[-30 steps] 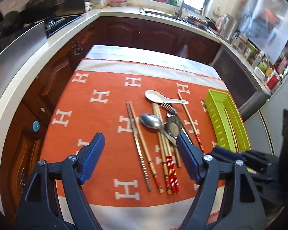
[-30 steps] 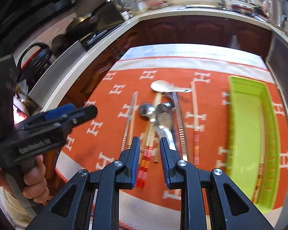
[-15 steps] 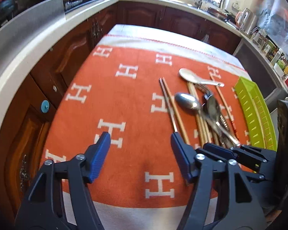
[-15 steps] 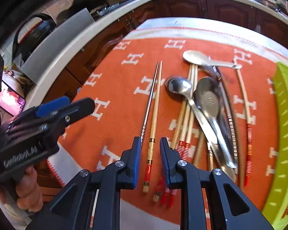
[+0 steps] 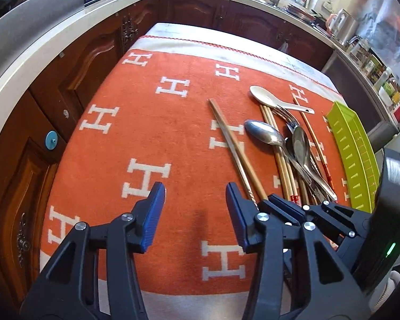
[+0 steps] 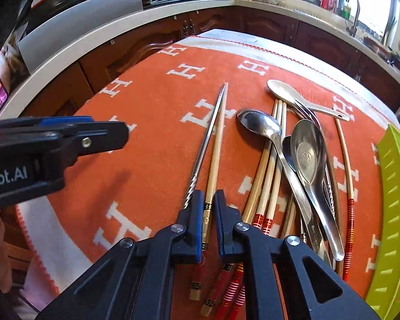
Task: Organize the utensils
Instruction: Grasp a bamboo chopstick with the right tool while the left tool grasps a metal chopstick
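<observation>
On orange cloth [image 5: 152, 122]: chopsticks [image 6: 266, 165], spoons [image 6: 306, 154], fork, all loose and unsorted. Green tray [image 5: 352, 149], at right, seems nearly empty. Right gripper [image 6: 208, 224], narrowly parted, straddles one wooden chopstick [image 6: 216, 144], apparently not clamped. Left gripper [image 5: 193, 210] spread, holding nothing.

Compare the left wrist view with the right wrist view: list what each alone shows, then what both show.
Left wrist only: the open left claw from behind, hovering over the orange H-patterned cloth, and a round blue cabinet knob.

Right wrist only: the right claw straddling the pale bamboo chopstick beside the twisted metal chopstick, apparently not yet clamped, and the red-banded chopstick ends.

Both: the white ceramic spoon, steel spoons, lime-green plastic tray.
</observation>
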Available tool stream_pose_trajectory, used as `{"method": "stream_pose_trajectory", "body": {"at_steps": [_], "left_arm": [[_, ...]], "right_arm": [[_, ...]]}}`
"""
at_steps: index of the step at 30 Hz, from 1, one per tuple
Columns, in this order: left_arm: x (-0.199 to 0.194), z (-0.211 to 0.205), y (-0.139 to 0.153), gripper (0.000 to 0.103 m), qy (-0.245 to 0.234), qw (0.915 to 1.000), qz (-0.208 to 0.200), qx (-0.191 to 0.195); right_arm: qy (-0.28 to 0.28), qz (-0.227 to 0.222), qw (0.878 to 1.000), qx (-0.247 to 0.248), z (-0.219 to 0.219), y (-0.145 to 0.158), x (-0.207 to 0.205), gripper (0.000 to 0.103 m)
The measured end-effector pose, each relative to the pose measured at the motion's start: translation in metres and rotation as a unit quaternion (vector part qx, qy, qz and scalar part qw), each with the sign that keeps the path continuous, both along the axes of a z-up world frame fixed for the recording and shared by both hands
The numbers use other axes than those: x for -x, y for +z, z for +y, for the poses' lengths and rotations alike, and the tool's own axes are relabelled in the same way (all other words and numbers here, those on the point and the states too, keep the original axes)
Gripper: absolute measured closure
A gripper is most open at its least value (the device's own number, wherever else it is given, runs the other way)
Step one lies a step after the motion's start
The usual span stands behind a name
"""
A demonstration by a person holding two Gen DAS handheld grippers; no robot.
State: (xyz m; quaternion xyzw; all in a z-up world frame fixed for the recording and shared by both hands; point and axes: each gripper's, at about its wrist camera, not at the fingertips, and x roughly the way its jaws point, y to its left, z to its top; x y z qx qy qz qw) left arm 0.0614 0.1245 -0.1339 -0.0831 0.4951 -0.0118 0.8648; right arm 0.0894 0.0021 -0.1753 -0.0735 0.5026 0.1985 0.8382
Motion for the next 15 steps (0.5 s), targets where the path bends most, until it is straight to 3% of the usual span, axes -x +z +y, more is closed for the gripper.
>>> {"method": "stream_pose_trajectory", "body": {"at_steps": [3, 7, 15], "left_arm": [[-0.001, -0.006, 0.001, 0.058, -0.008, 1.0000, 0.000, -0.001], [-0.004, -0.016, -0.001, 0.059, -0.021, 0.9998, 0.005, -0.002], [-0.027, -0.044, -0.025, 0.059, -0.019, 0.9984, 0.051, 0.016]], "right_arm": [[-0.035, 0.036, 0.997, -0.064, -0.021, 0.005, -0.007, 0.097], [-0.062, 0.045, 0.990, -0.119, -0.047, 0.022, -0.007, 0.097], [-0.087, 0.041, 0.984, -0.153, -0.087, 0.042, 0.008, 0.097]]}}
